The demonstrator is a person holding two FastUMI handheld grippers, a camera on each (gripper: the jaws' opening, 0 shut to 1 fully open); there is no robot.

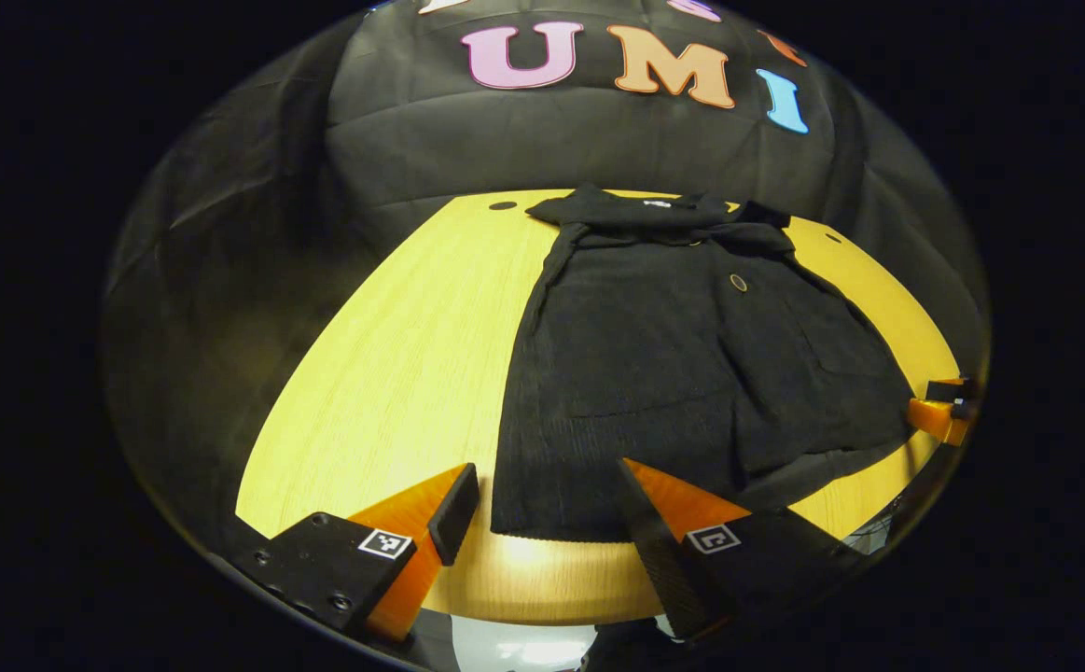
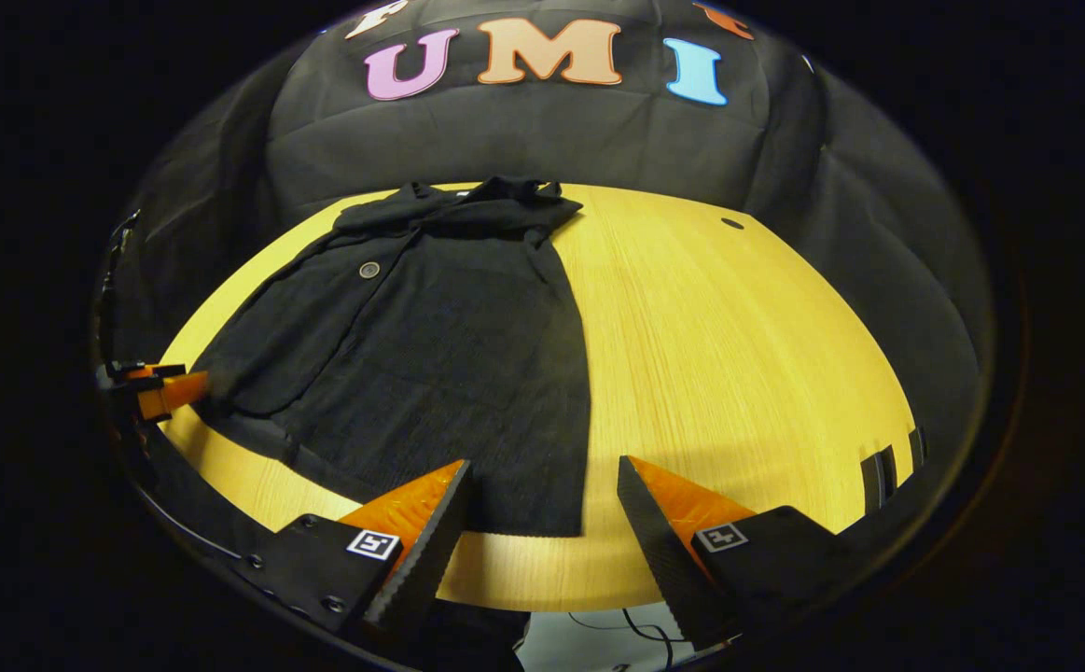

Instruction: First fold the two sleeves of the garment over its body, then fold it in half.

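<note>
1. Black knitted button-front garment: lies flat on the round yellow wood-grain bench, collar toward the booth wall, hem at the near edge.
2. Sleeves: both appear already folded over the body, giving a narrow, roughly rectangular outline; the first stage is judged complete.
3. Remaining: the fold in half, hem to collar, not yet done.
4. Left gripper: jaws wide apart, holding nothing, poised at the hem's left corner.
5. Right gripper: likewise wide open and empty, at the hem's right corner.
</note>
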